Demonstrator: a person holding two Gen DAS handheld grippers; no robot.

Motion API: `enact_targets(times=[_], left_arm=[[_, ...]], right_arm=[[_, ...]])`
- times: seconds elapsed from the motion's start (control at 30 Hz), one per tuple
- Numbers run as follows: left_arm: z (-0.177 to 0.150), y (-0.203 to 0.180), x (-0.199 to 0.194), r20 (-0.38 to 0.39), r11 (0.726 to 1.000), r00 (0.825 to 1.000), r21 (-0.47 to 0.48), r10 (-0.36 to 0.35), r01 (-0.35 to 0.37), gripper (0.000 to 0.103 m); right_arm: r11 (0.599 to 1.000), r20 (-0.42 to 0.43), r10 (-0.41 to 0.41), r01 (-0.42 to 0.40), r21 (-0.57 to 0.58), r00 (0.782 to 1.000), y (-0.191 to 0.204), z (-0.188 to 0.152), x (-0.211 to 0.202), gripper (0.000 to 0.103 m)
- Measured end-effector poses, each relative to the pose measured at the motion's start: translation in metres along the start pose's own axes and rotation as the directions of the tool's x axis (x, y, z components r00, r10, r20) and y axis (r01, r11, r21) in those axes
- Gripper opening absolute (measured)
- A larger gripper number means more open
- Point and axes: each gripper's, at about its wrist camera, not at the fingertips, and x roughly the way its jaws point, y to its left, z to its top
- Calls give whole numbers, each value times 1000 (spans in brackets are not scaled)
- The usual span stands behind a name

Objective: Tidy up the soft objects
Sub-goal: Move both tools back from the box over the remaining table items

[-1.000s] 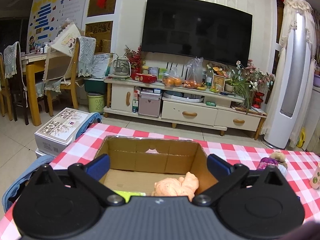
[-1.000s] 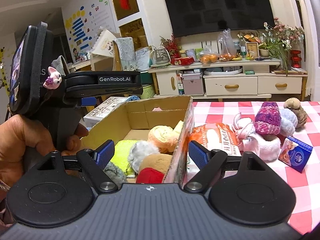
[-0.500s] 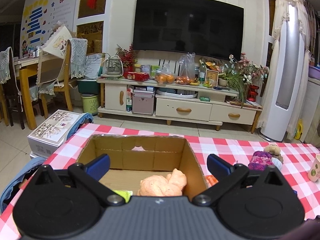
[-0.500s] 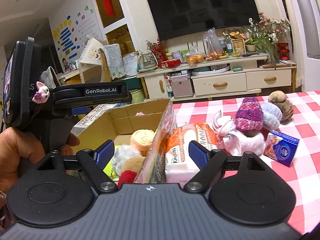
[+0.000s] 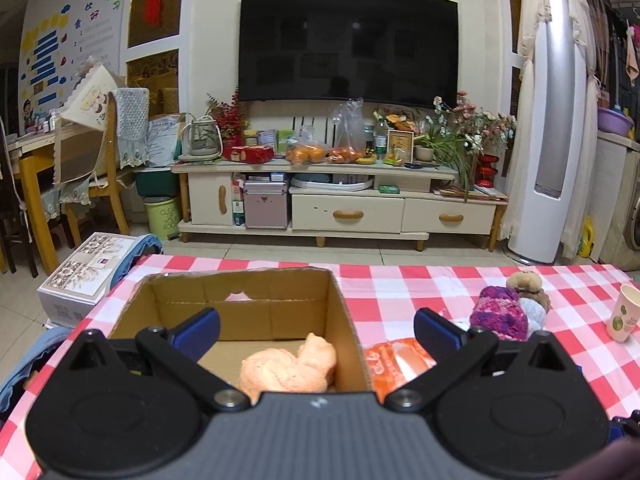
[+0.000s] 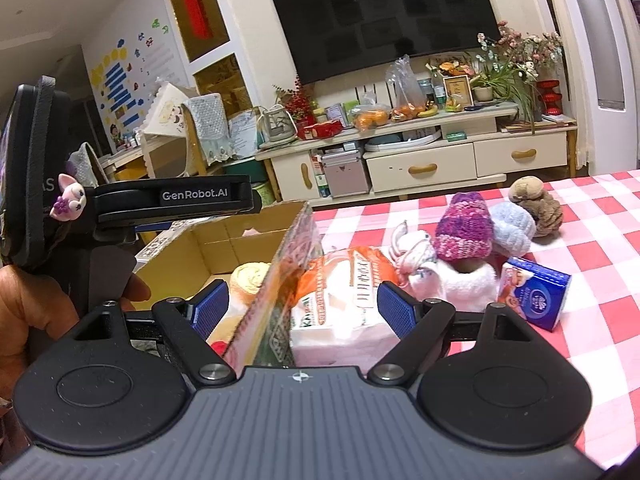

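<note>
An open cardboard box (image 5: 240,308) stands on the checked tablecloth, with an orange soft toy (image 5: 288,368) inside. My left gripper (image 5: 318,330) hovers open above the box's near edge, holding nothing. In the right wrist view, my right gripper (image 6: 303,308) is open too; the box's right wall (image 6: 276,280) and an orange-and-white packet (image 6: 340,300) lie between its fingers, ungripped. Beyond it sit a purple knit hat (image 6: 464,232), a light blue yarn ball (image 6: 514,228), a brown plush (image 6: 536,204) and a white soft piece (image 6: 420,268). A cream yarn ball (image 6: 250,276) shows inside the box.
A blue tissue pack (image 6: 536,296) lies right of the packet. A paper cup (image 5: 622,318) stands near the table's right edge. A hand (image 6: 24,308) holds the left gripper's handle (image 6: 120,200) at the left. Beyond the table are a TV cabinet, chairs and a floor box.
My right gripper has shifted right, from over the box's inside to astride its right wall and the packet. The left gripper has drifted right and back a little; both stay open.
</note>
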Motion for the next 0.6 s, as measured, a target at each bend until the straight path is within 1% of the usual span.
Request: enact_targets(times=[0.6], left_arm=[[-5, -39, 5, -8, 996, 999, 88, -32, 33, 102]], right_arm=[[997, 23, -74, 73, 30, 997, -2, -2, 0, 102]])
